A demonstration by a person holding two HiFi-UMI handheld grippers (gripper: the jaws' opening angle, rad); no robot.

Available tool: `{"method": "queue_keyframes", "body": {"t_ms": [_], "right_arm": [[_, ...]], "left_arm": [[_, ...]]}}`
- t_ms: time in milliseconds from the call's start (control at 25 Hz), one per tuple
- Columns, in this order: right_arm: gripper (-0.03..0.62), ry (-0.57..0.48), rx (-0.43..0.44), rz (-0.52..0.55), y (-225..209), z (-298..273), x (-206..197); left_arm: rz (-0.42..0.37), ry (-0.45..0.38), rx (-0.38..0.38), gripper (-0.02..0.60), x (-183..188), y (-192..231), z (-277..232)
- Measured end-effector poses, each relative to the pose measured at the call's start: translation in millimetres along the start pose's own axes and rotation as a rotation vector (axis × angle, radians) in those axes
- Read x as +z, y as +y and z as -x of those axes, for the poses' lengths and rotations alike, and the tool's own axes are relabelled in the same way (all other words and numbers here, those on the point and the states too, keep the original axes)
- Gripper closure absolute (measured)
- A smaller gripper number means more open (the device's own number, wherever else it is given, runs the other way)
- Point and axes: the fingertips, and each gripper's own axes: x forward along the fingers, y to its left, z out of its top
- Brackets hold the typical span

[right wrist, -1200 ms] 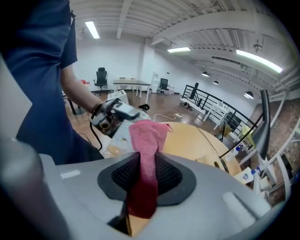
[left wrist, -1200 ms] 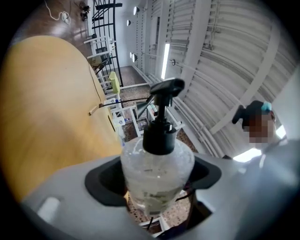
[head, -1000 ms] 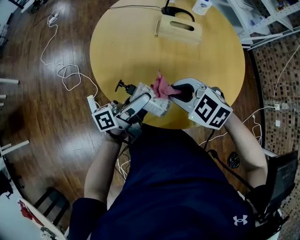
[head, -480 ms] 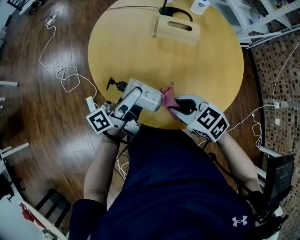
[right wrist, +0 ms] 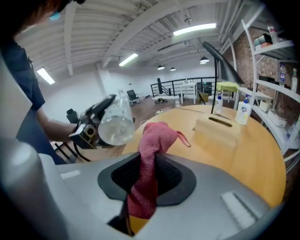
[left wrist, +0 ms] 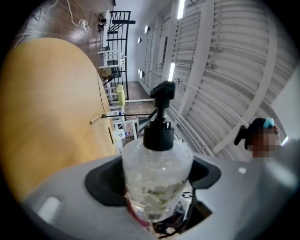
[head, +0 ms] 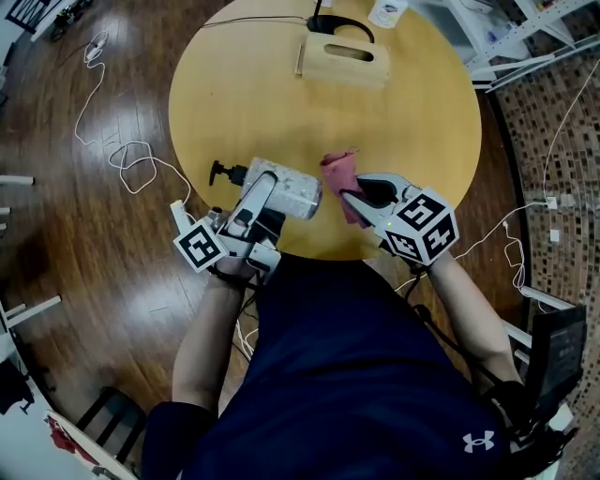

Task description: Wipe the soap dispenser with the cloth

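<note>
My left gripper is shut on the soap dispenser, a clear bottle with a black pump that lies sideways over the near edge of the round wooden table, pump pointing left. Along the jaws in the left gripper view, the dispenser sits squeezed between the dark pads with its pump pointing away. My right gripper is shut on a pink cloth, held just right of the bottle's base with a small gap. In the right gripper view the cloth sticks up between the pads and the bottle's base faces it.
A wooden box with a slot stands at the table's far side, with a black lamp base and a white bottle behind it. White cables lie on the wooden floor at left. Shelving stands at right.
The cloth was pressed against the bottle's side a second ago; my right gripper has since drawn it right, off the bottle, and rolled. The bottle has shifted slightly left in my left gripper.
</note>
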Motion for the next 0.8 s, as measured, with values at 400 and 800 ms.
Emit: {"method": "queue_keyframes", "body": {"t_ms": [400,800], "right_arm": [[0.5,0.059,0.217,0.106,83.2,-0.5,-4.9],[0.5,0.104,0.109,-0.122,14.1,-29.4,-25.2]], "left_arm": [[-0.108,-0.01,0.152,0.212,8.2,34.8,11.0],[-0.056,0.003,0.121,0.212,-17.2,22.3,-2.9]]}}
